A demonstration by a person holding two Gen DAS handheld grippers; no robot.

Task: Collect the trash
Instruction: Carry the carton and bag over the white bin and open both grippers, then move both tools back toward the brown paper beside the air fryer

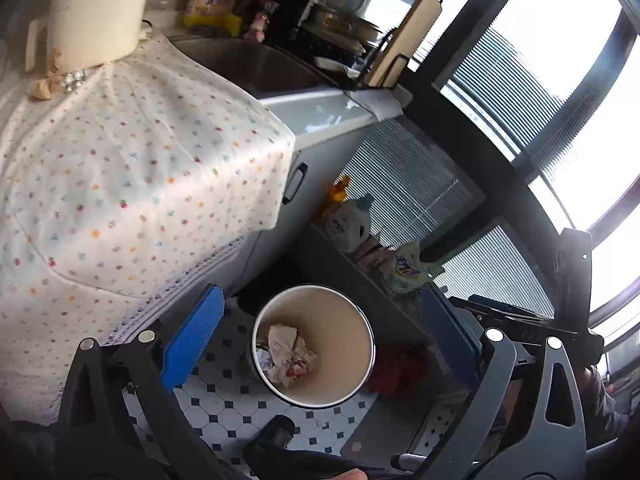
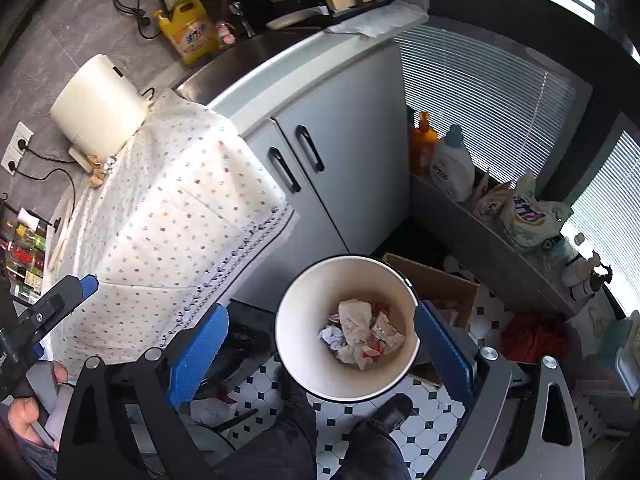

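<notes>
Both tongs, left [image 1: 320, 344] and right [image 2: 320, 344], gape wide and empty above the white wastebasket [image 2: 298, 312] on the tiled floor [image 2: 416, 428], crumpled paper trash [image 2: 362, 332] inside. Beside it hangs the dotted cloth [image 2: 168, 208] over the tabletop's edge, near grey cabinet doors [image 2: 344, 152].

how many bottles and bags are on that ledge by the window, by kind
From the right wrist view, on the ledge under the blinds:
orange bottle: 1
white bottle with a blue cap: 1
crumpled bags: 2
Total: 4, leaving out the small items at the far right, which are too small to tell.
</notes>
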